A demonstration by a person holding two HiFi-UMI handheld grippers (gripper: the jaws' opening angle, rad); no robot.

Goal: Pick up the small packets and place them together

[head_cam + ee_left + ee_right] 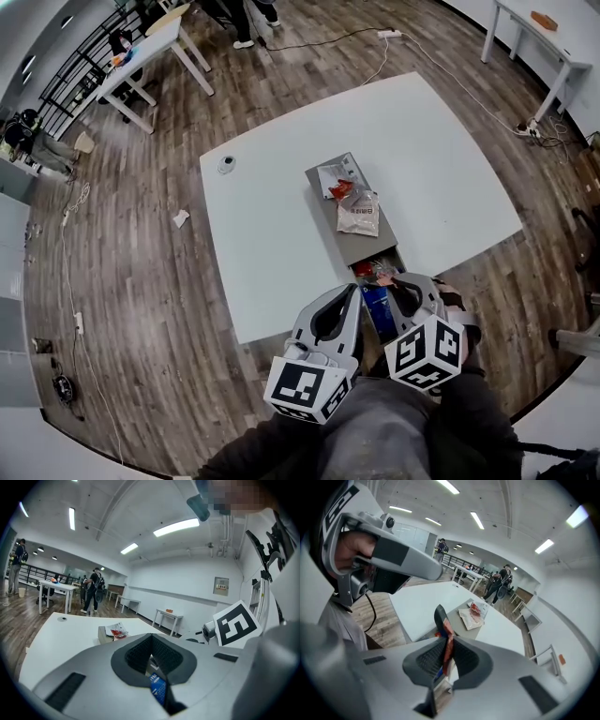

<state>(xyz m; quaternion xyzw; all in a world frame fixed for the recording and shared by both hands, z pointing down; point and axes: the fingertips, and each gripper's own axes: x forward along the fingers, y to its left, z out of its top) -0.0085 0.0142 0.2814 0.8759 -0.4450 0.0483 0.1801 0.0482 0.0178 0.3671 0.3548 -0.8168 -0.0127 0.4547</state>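
Note:
My left gripper and right gripper hang side by side over the near edge of the white table. The left gripper appears shut on a blue packet, which hangs under its jaws. Between the pads of the shut right gripper stands a dark and red packet, upright. Further packets, white and red, lie on a grey tray in the middle of the table, beyond both grippers.
A small round object sits on the table's far left. Other tables and people stand at the back of the room. A cable and a scrap of paper lie on the wooden floor.

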